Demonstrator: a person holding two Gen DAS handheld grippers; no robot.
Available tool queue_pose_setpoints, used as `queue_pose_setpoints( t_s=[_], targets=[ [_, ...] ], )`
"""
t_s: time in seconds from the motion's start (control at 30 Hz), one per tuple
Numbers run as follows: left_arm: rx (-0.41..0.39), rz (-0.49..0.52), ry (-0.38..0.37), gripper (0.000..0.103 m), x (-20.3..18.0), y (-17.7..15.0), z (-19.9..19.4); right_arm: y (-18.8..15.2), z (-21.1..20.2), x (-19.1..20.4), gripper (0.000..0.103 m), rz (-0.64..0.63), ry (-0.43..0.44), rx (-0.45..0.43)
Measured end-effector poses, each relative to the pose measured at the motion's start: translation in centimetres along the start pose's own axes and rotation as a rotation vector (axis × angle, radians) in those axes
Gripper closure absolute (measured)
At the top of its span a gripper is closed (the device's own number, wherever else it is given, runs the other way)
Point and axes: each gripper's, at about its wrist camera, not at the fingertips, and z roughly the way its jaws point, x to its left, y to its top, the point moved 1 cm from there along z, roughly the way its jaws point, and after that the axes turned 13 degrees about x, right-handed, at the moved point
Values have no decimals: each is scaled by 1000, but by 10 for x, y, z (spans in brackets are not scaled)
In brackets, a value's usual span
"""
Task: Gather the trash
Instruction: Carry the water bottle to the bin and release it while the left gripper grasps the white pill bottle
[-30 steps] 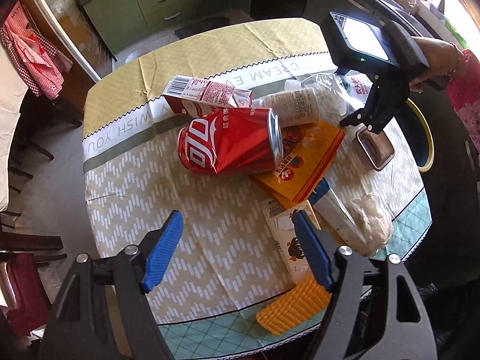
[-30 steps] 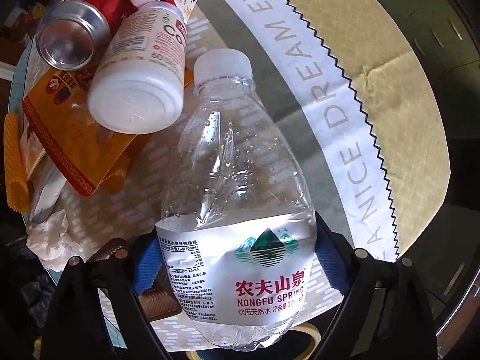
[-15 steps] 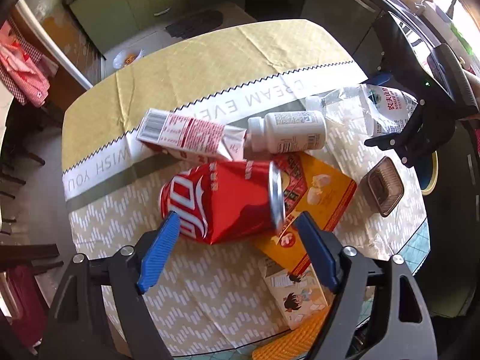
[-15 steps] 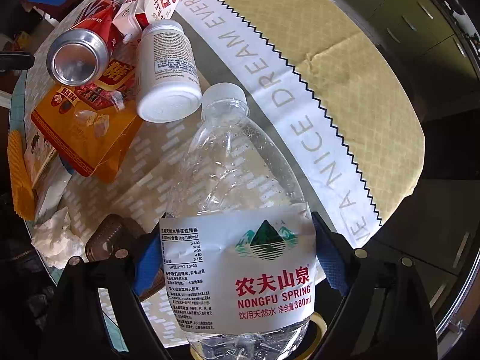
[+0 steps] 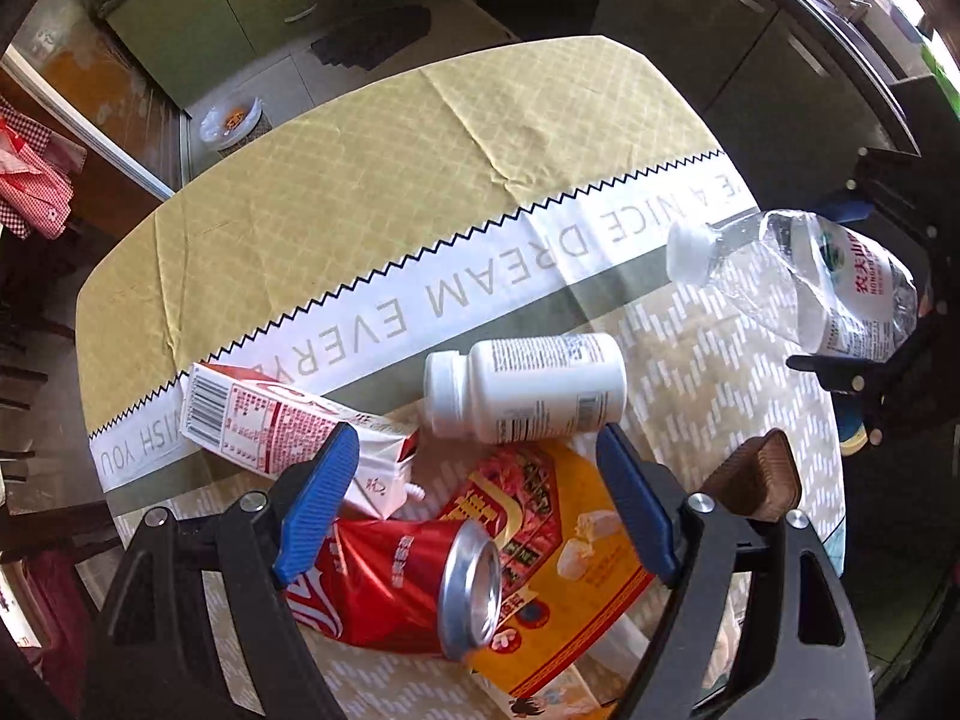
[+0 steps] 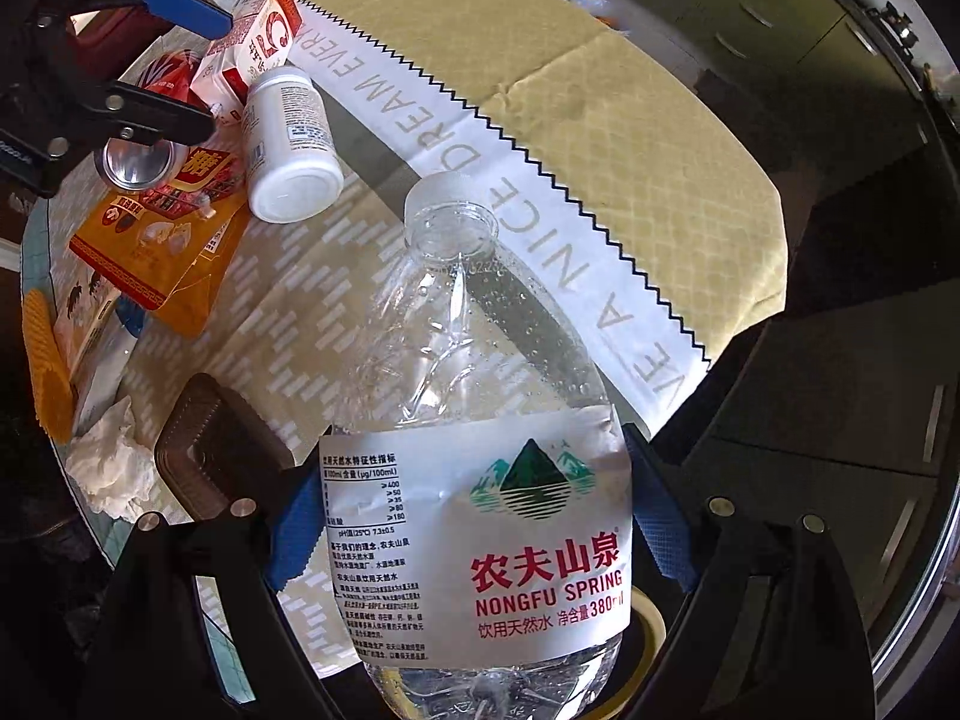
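Right gripper: blue pads pinching clear water bottle at its label, above the table's edge. Left gripper: spread, empty, over red can; can's base hidden.

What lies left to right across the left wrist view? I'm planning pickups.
Milk carton → red can → white pill bottle → brown tray → water bottle, held in the right gripper.

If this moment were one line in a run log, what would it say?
right tool: shut on water bottle | left tool: open above red can | white bottle, carton: on table
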Motion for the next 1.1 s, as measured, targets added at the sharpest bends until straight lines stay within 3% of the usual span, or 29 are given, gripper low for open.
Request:
queue_pose_setpoints(
  t_s=[0.43, 0.7, 0.77, 1.1],
  targets=[
    [42, -88, 61, 15, -23, 25, 26, -58, -14, 0, 16, 84, 6, -54],
    [63, -106, 71, 16, -41, 35, 44, -123, -18, 1, 16, 153, 11, -53],
    [70, -121, 49, 23, -44, 33, 50, -142, -17, -1, 16, 175, 16, -44],
    [6, -97, -3, 24, -48, 20, 35, -231, 27, -9, 16, 298, 64, 34]
  ],
)
